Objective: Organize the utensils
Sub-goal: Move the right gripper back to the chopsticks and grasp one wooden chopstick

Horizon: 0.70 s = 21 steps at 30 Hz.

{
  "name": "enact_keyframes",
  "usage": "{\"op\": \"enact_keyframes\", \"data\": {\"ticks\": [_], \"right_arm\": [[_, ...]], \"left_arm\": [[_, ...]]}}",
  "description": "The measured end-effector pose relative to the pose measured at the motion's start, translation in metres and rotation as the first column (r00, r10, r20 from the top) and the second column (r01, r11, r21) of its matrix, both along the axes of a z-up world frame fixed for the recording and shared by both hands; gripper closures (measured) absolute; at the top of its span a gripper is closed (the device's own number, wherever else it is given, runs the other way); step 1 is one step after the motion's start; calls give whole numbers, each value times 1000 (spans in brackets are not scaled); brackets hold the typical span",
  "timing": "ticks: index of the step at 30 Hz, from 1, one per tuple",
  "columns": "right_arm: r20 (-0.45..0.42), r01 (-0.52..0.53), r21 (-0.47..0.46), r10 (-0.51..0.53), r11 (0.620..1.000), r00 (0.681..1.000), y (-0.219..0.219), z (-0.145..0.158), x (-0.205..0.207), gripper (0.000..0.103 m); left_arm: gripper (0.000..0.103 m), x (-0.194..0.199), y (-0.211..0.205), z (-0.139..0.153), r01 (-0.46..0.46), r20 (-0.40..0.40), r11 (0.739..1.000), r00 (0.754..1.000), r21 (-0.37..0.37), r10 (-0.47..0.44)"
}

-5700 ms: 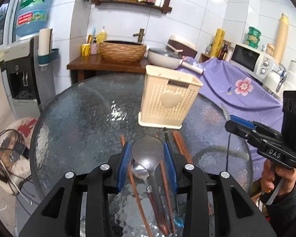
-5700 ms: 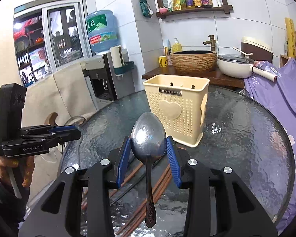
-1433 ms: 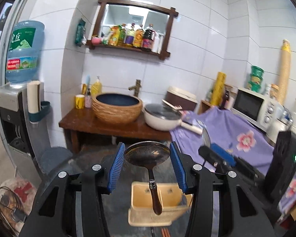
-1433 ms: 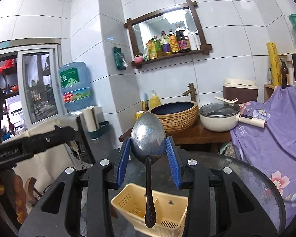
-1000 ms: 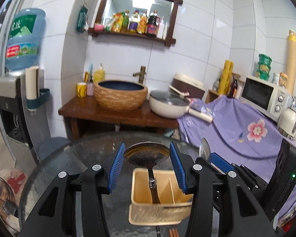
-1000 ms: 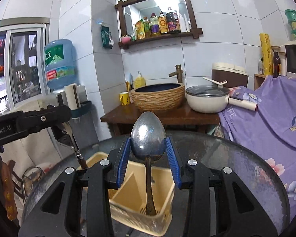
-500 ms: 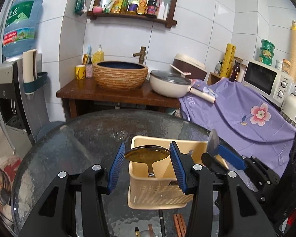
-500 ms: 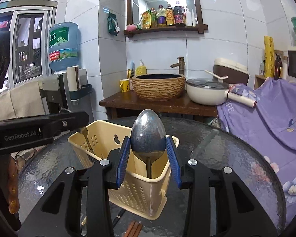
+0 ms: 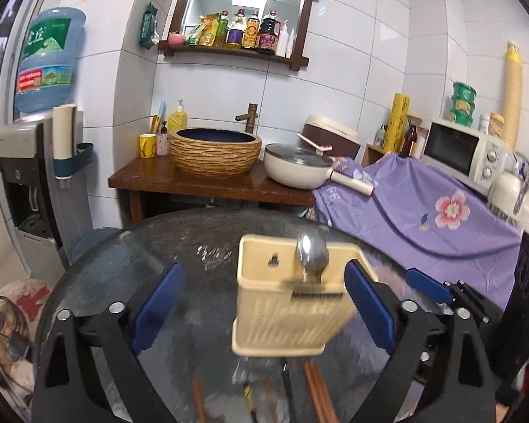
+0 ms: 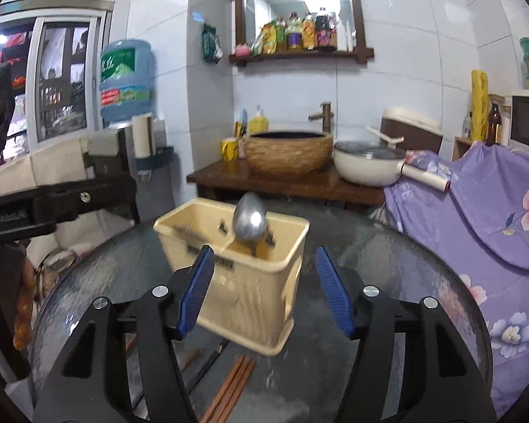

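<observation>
- black left gripper body [image 10: 49, 208]: white lettering reading roughly "genrobot.ai", blurred.
- blue water-cooler bottle [image 10: 125, 79]: green label with white chinese characters, too blurred to read.
- purple flowered cloth [image 9: 338, 195]: partial pale lettering "ge".

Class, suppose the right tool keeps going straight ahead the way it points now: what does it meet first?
Most likely the cream utensil holder, which sits directly between the open right tool's blue pads, with a spoon standing in it. Depth is hard to judge through the fisheye.

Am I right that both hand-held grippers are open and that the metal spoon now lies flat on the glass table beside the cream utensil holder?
Not quite. Both grippers are open, but the right wrist view shows the metal spoon standing in the cream utensil holder, bowl up, not lying on the glass table.
</observation>
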State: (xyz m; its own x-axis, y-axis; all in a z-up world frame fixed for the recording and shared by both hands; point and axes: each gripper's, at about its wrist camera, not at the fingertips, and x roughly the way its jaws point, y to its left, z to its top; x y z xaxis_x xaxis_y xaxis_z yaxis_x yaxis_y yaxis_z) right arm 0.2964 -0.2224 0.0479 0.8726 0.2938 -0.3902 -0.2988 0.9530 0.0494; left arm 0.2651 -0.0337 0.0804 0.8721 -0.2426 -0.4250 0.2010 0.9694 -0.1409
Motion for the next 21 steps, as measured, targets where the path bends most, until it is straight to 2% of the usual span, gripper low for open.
{"op": "enact_keyframes", "data": {"ticks": [4, 6, 8, 10, 14, 17, 21], "right_arm": [[-134, -21, -57, 13, 998, 991, 4, -24, -26, 43], [-174, -25, -99, 8, 995, 985, 9, -41, -38, 43], [-200, -15, -169, -19, 986, 980, 16, -60, -48, 43], [-244, -13, -197, -36, 980, 969, 21, -78, -52, 43], [-338, -35, -177, -28, 984, 941, 24, -103, -54, 43], [-366, -27, -193, -46, 981, 929, 28, -116, -55, 43], [-407, -6, -164, -62, 986, 911, 24, -125, -51, 43]], "left_arm": [[12, -29, 1, -29, -12, -46, 995, 999, 98, 17], [12, -36, 5, -45, -22, -73, 992, 997, 122, 32], [12, -40, 10, -66, -25, -134, 989, 990, 146, 45], [12, -42, 15, -88, -18, -197, 989, 979, 145, 46], [12, -49, 23, -115, -18, -263, 991, 963, 131, 52], [11, -54, 23, -126, -25, -272, 986, 960, 164, 70], [9, -55, 24, -135, -36, -281, 982, 955, 188, 89]]}}
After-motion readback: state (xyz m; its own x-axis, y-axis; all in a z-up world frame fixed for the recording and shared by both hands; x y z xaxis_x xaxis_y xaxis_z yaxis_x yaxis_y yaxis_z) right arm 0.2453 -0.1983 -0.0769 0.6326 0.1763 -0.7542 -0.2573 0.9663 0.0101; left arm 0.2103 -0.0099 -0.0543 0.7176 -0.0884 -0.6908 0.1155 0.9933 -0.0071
